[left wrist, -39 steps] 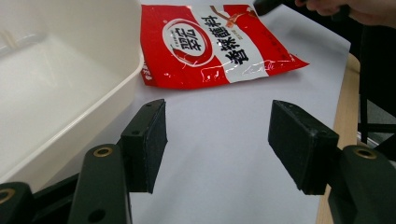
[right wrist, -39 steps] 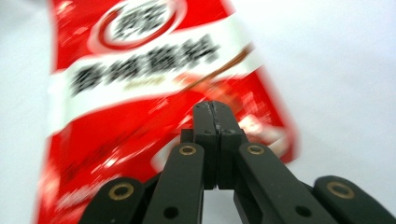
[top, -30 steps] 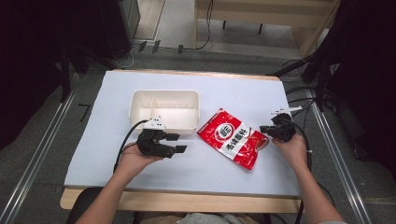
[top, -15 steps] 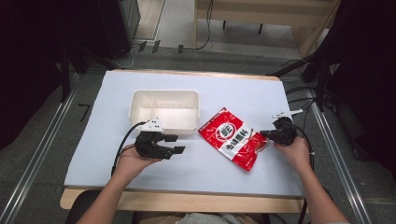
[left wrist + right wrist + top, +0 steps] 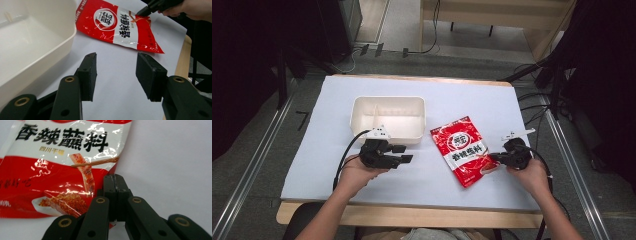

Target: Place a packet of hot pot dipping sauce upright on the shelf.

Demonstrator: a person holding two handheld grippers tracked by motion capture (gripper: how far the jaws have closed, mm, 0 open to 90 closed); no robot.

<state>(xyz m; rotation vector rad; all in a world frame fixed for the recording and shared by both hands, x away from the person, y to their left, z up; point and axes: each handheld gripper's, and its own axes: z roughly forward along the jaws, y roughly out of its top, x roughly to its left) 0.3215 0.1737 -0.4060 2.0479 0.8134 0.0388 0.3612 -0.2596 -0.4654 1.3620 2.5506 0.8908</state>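
Left gripper (image 5: 404,154), lower left of centre in the high view, sits low over the white table cover (image 5: 472,97) with its jaws apart and nothing between them; the jaws have just been closing, and in the left gripper view bare cover shows in the gap. Right gripper (image 5: 493,157), lower right of the high view, has its jaws fully together at the near right edge of the red sauce packet (image 5: 463,151) — in the right gripper view the closed tips (image 5: 115,180) sit against the packet's lower right corner, and whether a sliver of film is pinched between them cannot be told from these frames. Packet lies flat on the cover, centre right of the high view, tilted, just beside the right side of the cream tray (image 5: 388,102) but apart from it. Judged handling: a glossy sealed film pouch — light, limp, slick on its faces, likely to sag or fold if lifted by one corner, and its filling may shift toward the low end. Best hold is probably the flat seam along an edge, where the film is doubled and stiffer, not the bulging middle, where pads could slide. Farther up the frame, the tray stands empty in the upper left of the cover, rigid and open-topped.
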